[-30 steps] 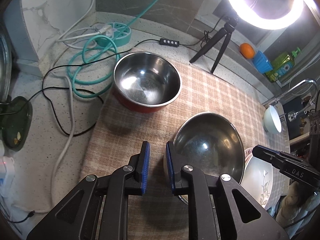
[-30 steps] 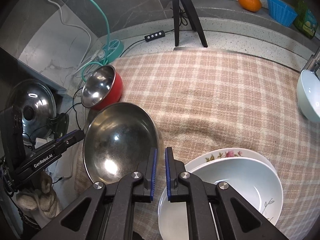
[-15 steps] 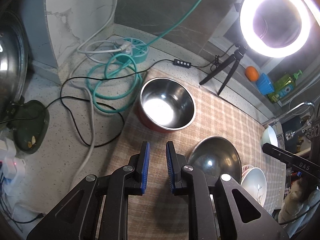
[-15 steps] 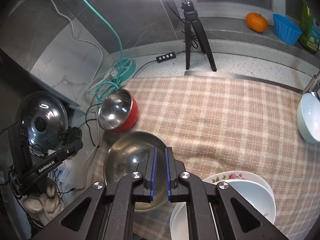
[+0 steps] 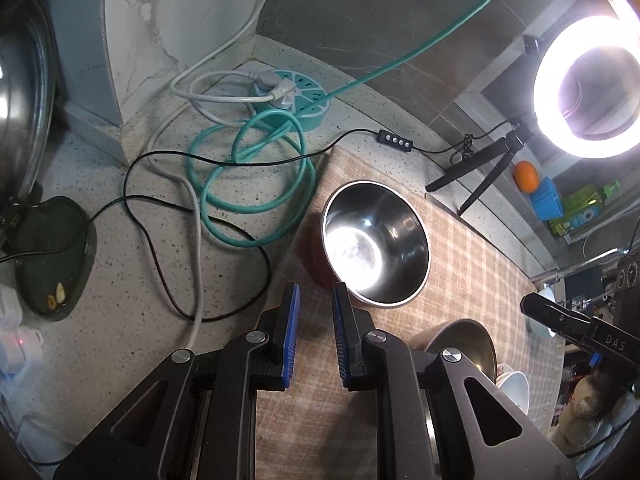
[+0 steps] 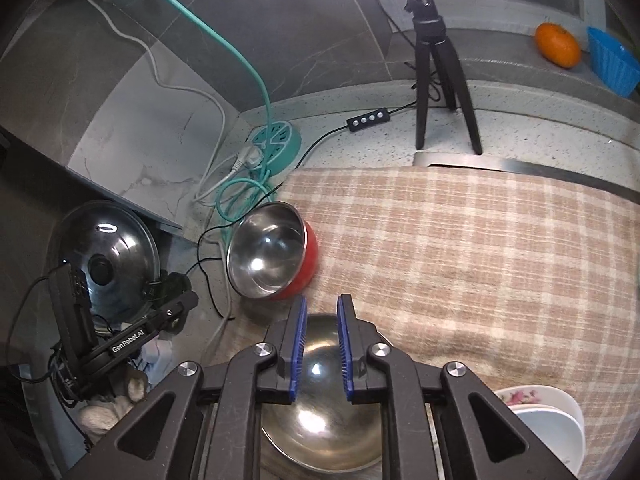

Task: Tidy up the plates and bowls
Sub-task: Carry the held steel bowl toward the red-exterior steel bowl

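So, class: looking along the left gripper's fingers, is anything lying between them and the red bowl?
Nothing visible. Only bare checked cloth lies between the open left gripper and the red bowl. The steel bowl sits off to its right.

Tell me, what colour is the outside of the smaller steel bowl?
Red: the smaller steel bowl has a red outer wall, clearest in the right wrist view.

On the desk, a cloth carries two bowls: one at its far left edge, another nearer, beside stacked dishes.
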Demonstrator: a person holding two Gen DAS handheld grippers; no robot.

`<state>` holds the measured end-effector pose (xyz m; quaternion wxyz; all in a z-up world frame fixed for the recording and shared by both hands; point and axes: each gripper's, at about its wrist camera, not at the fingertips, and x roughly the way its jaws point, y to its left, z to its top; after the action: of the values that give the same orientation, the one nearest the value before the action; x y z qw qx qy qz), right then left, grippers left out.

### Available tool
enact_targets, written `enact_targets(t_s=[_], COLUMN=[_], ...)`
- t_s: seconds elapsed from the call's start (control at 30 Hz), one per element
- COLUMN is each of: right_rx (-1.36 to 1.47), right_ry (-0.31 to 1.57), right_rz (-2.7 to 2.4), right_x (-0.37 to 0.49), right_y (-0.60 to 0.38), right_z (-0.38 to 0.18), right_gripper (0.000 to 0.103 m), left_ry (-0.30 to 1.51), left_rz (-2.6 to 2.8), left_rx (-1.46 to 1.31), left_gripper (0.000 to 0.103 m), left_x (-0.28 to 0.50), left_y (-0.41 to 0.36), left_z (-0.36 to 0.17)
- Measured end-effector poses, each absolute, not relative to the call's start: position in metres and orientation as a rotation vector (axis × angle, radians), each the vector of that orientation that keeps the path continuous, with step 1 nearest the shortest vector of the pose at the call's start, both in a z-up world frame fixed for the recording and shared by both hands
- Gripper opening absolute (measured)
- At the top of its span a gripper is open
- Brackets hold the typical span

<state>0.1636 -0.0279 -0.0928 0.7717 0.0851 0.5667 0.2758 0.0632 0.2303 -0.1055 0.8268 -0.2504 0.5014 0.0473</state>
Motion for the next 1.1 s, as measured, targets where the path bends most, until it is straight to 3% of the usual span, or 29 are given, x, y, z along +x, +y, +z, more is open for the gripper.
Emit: enact_targets(t_s=[1.1], right_rx=[0.102], right_ry=[1.371], right_rz=[0.590], right_x=[0.224], right_y=[0.051], right_z=[-0.158], right_gripper=[0.014], left_ry=[1.140], left_rz=[0.074], left_rx=[-0.568], left_gripper=[0.015], left_x=[0.118], left_y=[0.240], left_z=[-0.141])
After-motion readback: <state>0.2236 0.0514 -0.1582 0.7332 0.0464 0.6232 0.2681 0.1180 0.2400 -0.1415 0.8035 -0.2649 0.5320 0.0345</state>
